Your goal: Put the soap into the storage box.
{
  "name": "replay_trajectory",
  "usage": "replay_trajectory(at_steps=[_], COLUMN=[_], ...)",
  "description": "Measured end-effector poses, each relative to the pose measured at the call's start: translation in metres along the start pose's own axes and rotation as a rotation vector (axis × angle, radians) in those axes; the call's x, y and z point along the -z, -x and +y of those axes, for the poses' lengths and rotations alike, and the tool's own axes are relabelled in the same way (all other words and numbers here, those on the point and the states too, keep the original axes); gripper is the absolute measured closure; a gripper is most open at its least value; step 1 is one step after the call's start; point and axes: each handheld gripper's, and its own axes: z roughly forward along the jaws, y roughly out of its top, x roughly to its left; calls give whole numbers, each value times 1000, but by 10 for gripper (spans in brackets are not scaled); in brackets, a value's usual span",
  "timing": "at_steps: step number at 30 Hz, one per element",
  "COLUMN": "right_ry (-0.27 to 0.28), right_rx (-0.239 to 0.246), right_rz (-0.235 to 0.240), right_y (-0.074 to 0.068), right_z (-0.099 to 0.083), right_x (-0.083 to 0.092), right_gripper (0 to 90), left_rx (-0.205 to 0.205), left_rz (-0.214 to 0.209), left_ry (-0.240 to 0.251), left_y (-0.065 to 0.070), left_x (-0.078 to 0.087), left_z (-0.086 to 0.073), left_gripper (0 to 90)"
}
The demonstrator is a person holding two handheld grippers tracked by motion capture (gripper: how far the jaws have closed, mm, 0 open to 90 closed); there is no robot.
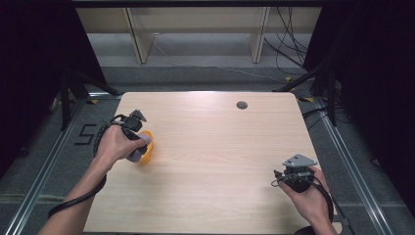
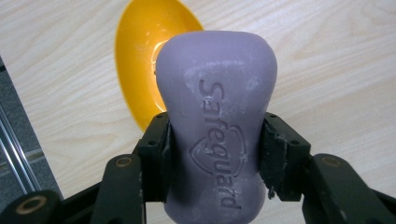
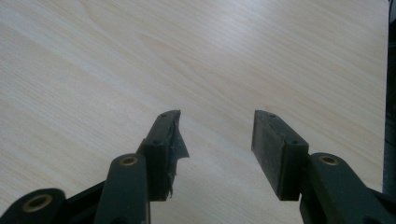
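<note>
A purple bar of soap [image 2: 217, 121] stamped "Safeguard" is clamped between the two black jaws of my left gripper [image 2: 215, 154], which is shut on it. Below and behind the soap lies a yellow oval soap dish [image 2: 137, 60] on the wooden table; the bar hangs above its near edge. From the high view the left gripper [image 1: 136, 142] is at the table's left side with the soap [image 1: 135, 155] and the dish [image 1: 147, 149] under the hand. My right gripper [image 3: 215, 133] is open above bare wood, seen also near the table's right front [image 1: 281, 177].
The light wooden table [image 1: 210, 161] has a small round grey hole [image 1: 242, 105] near its far edge. Metal rails run on the floor along both sides. Shelving legs and cables stand beyond the far edge. The dark table edge shows at the right [image 3: 391, 93].
</note>
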Motion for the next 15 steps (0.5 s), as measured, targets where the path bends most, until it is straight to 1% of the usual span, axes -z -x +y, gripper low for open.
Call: replay_trajectory(at_steps=[1,2,3,4,6,7,8,10,11,14,15], right_ry=[0,-1,0,0,1,0,0,1,0,-1,-1], right_rx=[0,0,0,0,1,1,1,2,0,-1,0], right_rz=[-2,1,1,1,1,1,1,1,1,2,2], right_y=[0,0,0,0,0,0,0,0,0,0,0], right_z=[0,0,0,0,0,0,0,0,0,0,0], right_x=[0,0,0,0,0,0,0,0,0,0,0], right_gripper=[521,521,521,521,521,521,521,521,521,521,521], left_rx=[8,7,22,22,36,39,45,46,89,102,93], left_rz=[-2,-5,-8,-8,-10,-8,-10,-9,-16,-23,-20], left_ry=[5,0,-22,-22,-19,-29,-22,-27,-25,-28,-29], left_y=[-2,-3,-3,-3,-5,-6,-7,-8,-6,-9,-11], left_x=[-1,-2,-1,-1,-3,-3,-4,-6,-6,-8,-8], left_z=[1,2,4,4,5,6,6,7,7,10,11], left_gripper=[493,493,493,493,493,493,493,493,493,493,493])
